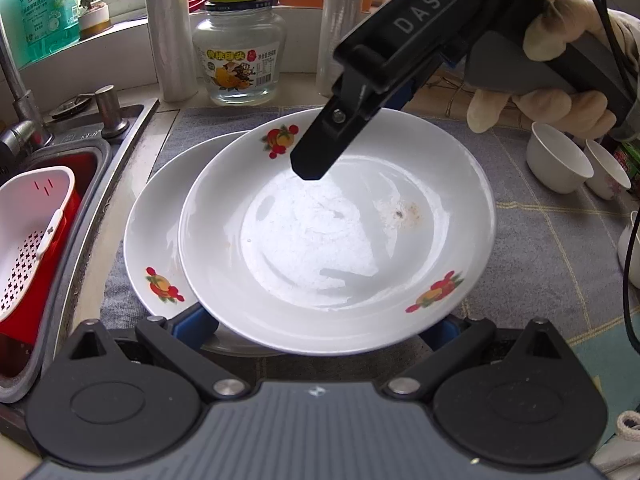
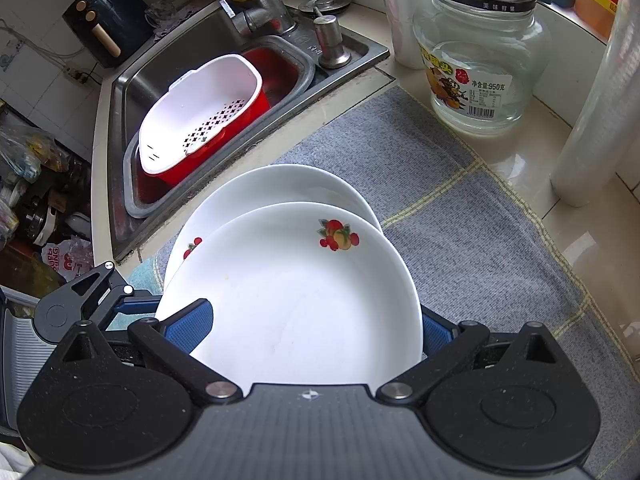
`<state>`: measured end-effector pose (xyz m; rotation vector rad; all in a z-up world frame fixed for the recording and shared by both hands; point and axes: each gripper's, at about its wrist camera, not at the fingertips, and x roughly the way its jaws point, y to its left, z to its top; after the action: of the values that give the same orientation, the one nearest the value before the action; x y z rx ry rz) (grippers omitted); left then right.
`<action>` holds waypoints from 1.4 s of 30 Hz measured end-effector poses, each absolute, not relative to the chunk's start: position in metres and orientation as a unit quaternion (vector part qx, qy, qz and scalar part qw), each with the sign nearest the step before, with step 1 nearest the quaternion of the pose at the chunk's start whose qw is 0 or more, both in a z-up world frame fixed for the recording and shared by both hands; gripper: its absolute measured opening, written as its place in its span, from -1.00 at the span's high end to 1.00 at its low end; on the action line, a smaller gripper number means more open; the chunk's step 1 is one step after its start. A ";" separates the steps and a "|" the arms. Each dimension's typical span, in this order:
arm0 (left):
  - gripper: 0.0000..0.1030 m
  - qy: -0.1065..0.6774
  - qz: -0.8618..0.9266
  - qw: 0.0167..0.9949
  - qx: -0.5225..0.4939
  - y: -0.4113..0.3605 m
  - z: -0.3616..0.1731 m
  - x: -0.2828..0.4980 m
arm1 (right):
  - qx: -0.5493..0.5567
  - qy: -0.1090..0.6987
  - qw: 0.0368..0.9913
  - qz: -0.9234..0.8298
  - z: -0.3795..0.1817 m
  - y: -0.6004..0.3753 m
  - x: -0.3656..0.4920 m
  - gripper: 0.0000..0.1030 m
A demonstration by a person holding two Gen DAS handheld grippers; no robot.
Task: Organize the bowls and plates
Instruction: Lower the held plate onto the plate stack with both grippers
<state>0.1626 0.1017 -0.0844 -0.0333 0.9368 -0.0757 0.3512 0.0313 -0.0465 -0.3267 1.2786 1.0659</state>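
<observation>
A white plate with fruit prints (image 1: 336, 240) (image 2: 296, 300) lies offset over a matching lower plate (image 1: 156, 240) (image 2: 272, 184) on the grey mat (image 2: 460, 220). My right gripper (image 2: 310, 330) straddles the top plate's rim with jaws wide. Its left pad (image 2: 188, 328) is over the plate and the other is hidden behind it. In the left wrist view its upper finger (image 1: 320, 148) reaches over the far rim. My left gripper (image 1: 320, 324) is open, with both blue pads under the top plate's near rim. Two small white bowls (image 1: 558, 160) stand at the right.
A sink (image 2: 192, 52) holds a red basin with a white colander (image 1: 28, 232) (image 2: 204, 116) left of the mat. A glass jar (image 1: 240, 48) (image 2: 480, 64) and plastic-wrap rolls (image 1: 168, 28) (image 2: 592, 128) stand behind. A gloved hand (image 1: 540, 108) holds the right gripper.
</observation>
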 end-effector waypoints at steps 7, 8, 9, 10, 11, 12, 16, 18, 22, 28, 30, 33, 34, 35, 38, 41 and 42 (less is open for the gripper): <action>-0.97 0.470 -0.044 0.882 -0.008 0.104 -0.084 0.168 | -0.145 0.567 0.662 0.468 -0.046 0.033 0.352 -1.00; -0.97 0.472 -0.046 0.880 -0.007 0.104 -0.083 0.169 | -0.145 0.567 0.662 0.468 -0.046 0.033 0.352 -1.00; -0.97 0.474 -0.048 0.879 -0.006 0.105 -0.083 0.169 | -0.145 0.568 0.662 0.468 -0.046 0.034 0.352 -1.00; -0.97 0.477 -0.050 0.878 -0.005 0.105 -0.083 0.170 | -0.145 0.568 0.662 0.468 -0.046 0.034 0.352 -1.00; -0.97 0.479 -0.053 0.876 -0.005 0.106 -0.082 0.171 | -0.146 0.567 0.662 0.468 -0.046 0.033 0.351 -1.00; -0.97 0.481 -0.055 0.875 -0.005 0.106 -0.082 0.171 | -0.146 0.567 0.662 0.468 -0.046 0.034 0.351 -1.00; -0.97 0.492 -0.072 0.868 -0.007 0.110 -0.079 0.174 | -0.148 0.568 0.663 0.465 -0.046 0.035 0.351 -1.00; -0.97 0.497 -0.081 0.864 -0.007 0.113 -0.078 0.175 | -0.149 0.567 0.664 0.464 -0.046 0.035 0.350 -1.00; -0.97 0.506 -0.096 0.857 -0.002 0.117 -0.076 0.178 | -0.148 0.568 0.664 0.463 -0.046 0.034 0.350 -1.00; -0.97 0.511 -0.105 0.853 0.012 0.120 -0.075 0.179 | -0.145 0.570 0.665 0.461 -0.045 0.033 0.350 -1.00; -0.97 0.512 -0.107 0.852 0.018 0.120 -0.075 0.180 | -0.144 0.570 0.665 0.460 -0.045 0.033 0.350 -1.00; -0.97 0.513 -0.113 0.851 0.022 0.123 -0.075 0.179 | -0.141 0.571 0.666 0.460 -0.044 0.032 0.351 -1.00; -0.97 0.513 -0.115 0.850 0.022 0.123 -0.074 0.178 | -0.139 0.571 0.666 0.460 -0.044 0.031 0.351 -1.00; -0.97 0.514 -0.116 0.850 0.024 0.124 -0.074 0.178 | -0.137 0.571 0.666 0.460 -0.043 0.031 0.351 -1.00; -0.98 0.516 -0.119 0.848 0.034 0.124 -0.074 0.179 | -0.132 0.571 0.666 0.461 -0.043 0.030 0.352 -1.00; -0.98 0.514 -0.119 0.848 0.046 0.122 -0.075 0.176 | -0.129 0.573 0.665 0.462 -0.043 0.030 0.351 -1.00; -0.98 0.514 -0.118 0.848 0.049 0.122 -0.075 0.176 | -0.131 0.571 0.666 0.462 -0.043 0.030 0.350 -1.00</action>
<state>0.1764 0.1224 -0.0752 0.1030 1.0834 -0.2492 0.3503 0.0299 -0.0428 -0.2951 1.2897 1.0439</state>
